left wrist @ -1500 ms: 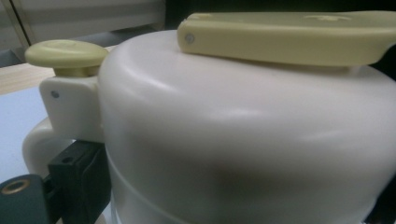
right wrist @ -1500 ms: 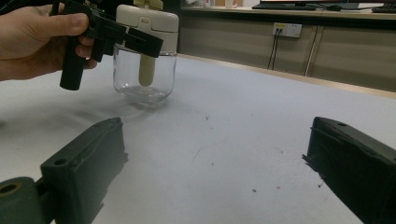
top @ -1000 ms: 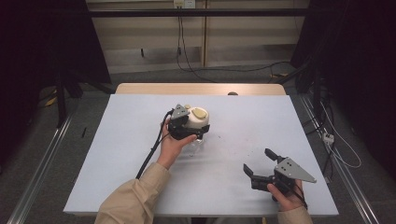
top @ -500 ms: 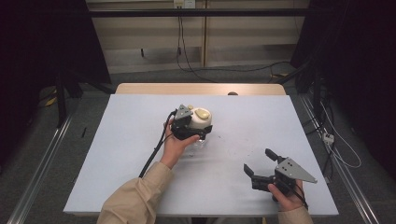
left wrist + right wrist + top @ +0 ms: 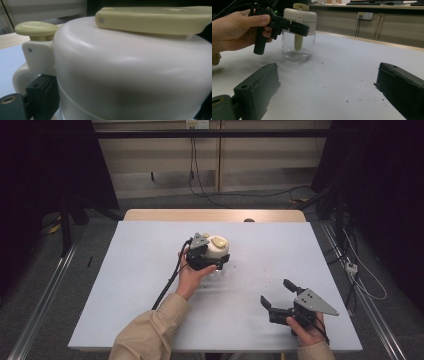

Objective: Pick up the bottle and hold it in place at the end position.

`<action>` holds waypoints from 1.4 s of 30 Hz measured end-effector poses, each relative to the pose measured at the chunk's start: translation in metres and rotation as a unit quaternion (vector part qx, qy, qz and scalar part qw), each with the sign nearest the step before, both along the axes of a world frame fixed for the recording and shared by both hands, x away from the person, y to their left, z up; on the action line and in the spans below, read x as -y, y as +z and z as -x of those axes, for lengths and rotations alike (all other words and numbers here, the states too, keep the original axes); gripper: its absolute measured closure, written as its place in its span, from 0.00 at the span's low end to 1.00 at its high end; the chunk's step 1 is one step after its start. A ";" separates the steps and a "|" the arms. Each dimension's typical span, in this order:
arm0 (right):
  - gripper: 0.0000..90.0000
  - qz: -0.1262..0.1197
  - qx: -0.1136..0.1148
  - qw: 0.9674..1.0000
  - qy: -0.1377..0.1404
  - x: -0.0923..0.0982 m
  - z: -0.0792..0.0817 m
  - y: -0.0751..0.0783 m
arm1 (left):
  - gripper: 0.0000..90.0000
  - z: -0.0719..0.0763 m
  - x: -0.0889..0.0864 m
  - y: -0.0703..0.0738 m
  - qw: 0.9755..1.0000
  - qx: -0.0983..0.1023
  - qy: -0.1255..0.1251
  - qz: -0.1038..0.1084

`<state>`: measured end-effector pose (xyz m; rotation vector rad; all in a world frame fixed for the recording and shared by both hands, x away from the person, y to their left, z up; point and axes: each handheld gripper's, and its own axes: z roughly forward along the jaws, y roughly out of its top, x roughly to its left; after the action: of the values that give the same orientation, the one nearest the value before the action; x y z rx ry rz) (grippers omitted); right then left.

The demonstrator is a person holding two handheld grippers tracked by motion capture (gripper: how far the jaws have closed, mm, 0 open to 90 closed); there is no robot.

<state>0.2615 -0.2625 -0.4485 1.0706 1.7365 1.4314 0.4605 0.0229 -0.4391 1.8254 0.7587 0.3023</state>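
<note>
A clear glass jar with a cream lid stands on the light table just behind its middle. A pale yellow knob and a flat lever sit on the lid, and a cream stem hangs inside the glass. My left gripper reaches in from the near left, its black jaws closed on either side of the lid. My right gripper rests near the front right, open and holding nothing, well apart from the jar.
The left gripper's black cable trails back toward the front edge. Small dark specks dot the tabletop between the jar and my right gripper. A wooden strip borders the table's far edge, with cables on the floor beyond.
The left gripper and the jar's lid have shifted slightly to the right. The right gripper has stayed where it was, still open.
</note>
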 end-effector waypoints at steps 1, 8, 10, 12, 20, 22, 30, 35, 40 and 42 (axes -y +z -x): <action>0.04 0.000 0.000 1.000 0.000 0.000 0.000 0.000 | 0.07 0.000 0.001 0.000 1.000 0.002 -0.001 0.000; 0.04 0.001 -0.001 1.000 0.000 0.000 0.000 0.000 | 0.07 0.002 0.003 -0.003 1.000 0.006 0.000 -0.001; 0.04 0.000 -0.001 1.000 -0.001 0.000 -0.001 0.000 | 0.07 0.003 0.003 -0.004 1.000 0.008 0.003 0.004; 0.04 0.001 -0.002 1.000 -0.001 0.000 -0.002 -0.001 | 0.07 0.004 0.003 -0.004 1.000 0.010 0.004 0.003; 0.04 0.003 -0.006 1.000 0.000 -0.004 -0.006 -0.002 | 0.07 0.008 0.005 -0.004 1.000 0.018 0.007 -0.007; 0.04 0.003 -0.009 1.000 0.000 -0.006 -0.008 -0.002 | 0.07 0.010 0.004 -0.005 1.000 0.016 0.010 -0.002; 0.04 0.006 -0.019 1.000 -0.003 -0.011 -0.017 -0.003 | 0.07 0.015 0.003 -0.008 1.000 0.026 0.011 -0.008; 0.04 0.003 -0.030 1.000 -0.003 -0.015 -0.023 -0.004 | 0.06 0.017 0.000 -0.010 1.000 0.026 0.011 0.001; 0.04 0.000 -0.037 0.999 0.005 -0.018 -0.032 -0.005 | 0.06 0.018 -0.001 -0.011 1.000 0.028 0.011 0.003; 0.04 0.001 -0.040 0.999 0.007 -0.020 -0.035 -0.005 | 0.06 0.018 -0.001 -0.012 1.000 0.028 0.010 0.004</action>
<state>0.2964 -0.2426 -0.4533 1.1302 1.8043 1.4115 0.4427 0.0240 -0.4507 1.7942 0.7386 0.3621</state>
